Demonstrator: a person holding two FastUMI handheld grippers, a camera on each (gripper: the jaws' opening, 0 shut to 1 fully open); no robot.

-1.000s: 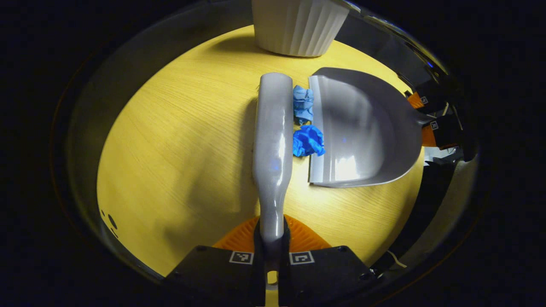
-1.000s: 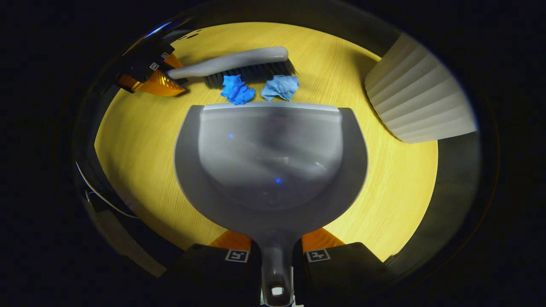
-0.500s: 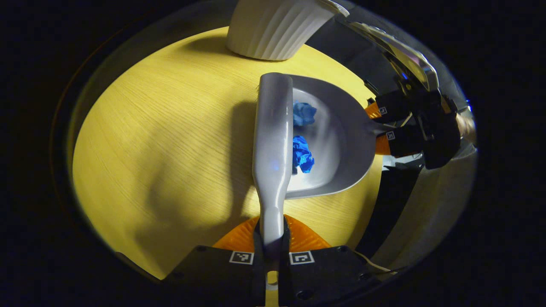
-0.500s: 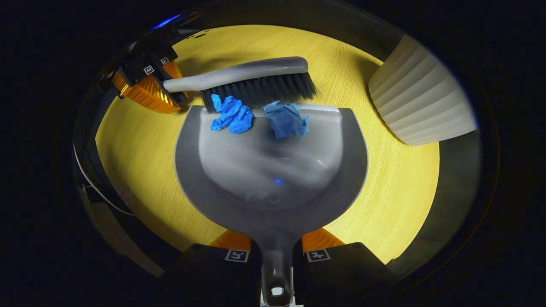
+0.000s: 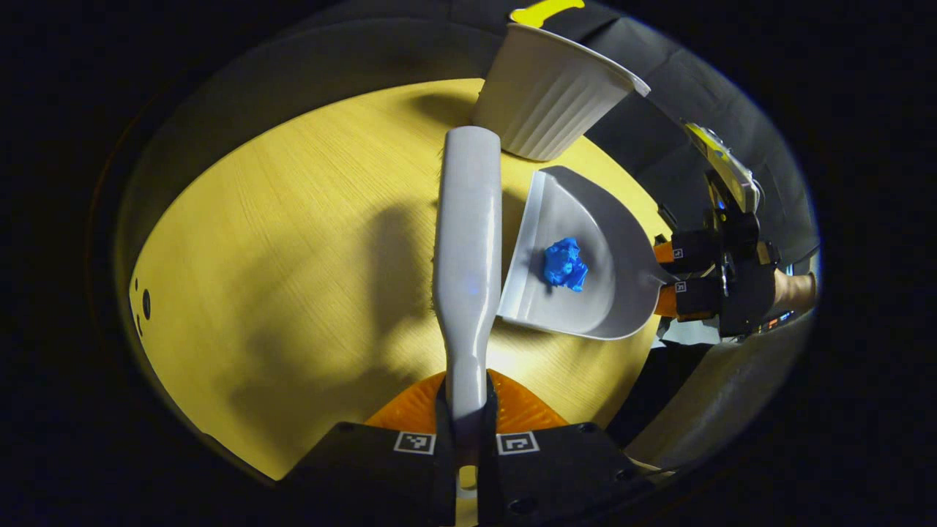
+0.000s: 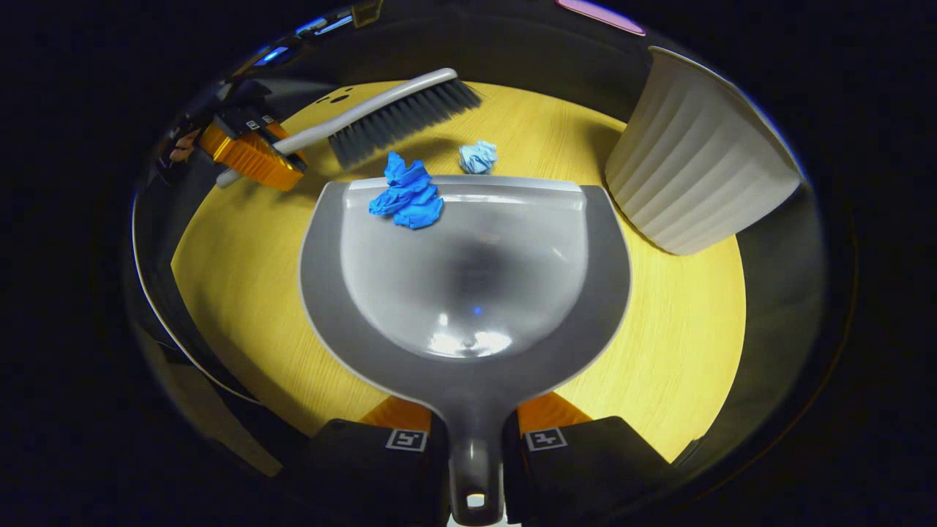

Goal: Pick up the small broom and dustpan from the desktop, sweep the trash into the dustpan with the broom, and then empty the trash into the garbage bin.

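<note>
Yellow desktop (image 6: 681, 351): pale wad (image 6: 477, 157) between dustpan (image 6: 468, 293) and broom (image 6: 395, 113)

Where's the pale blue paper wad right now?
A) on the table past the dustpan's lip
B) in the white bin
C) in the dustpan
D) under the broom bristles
A: the pale blue wad lies on the table beyond the dustpan lip; the darker wad is inside.

Left tongs (image 5: 466, 410) and right tongs (image 6: 474, 432) both clamped tight.
</note>
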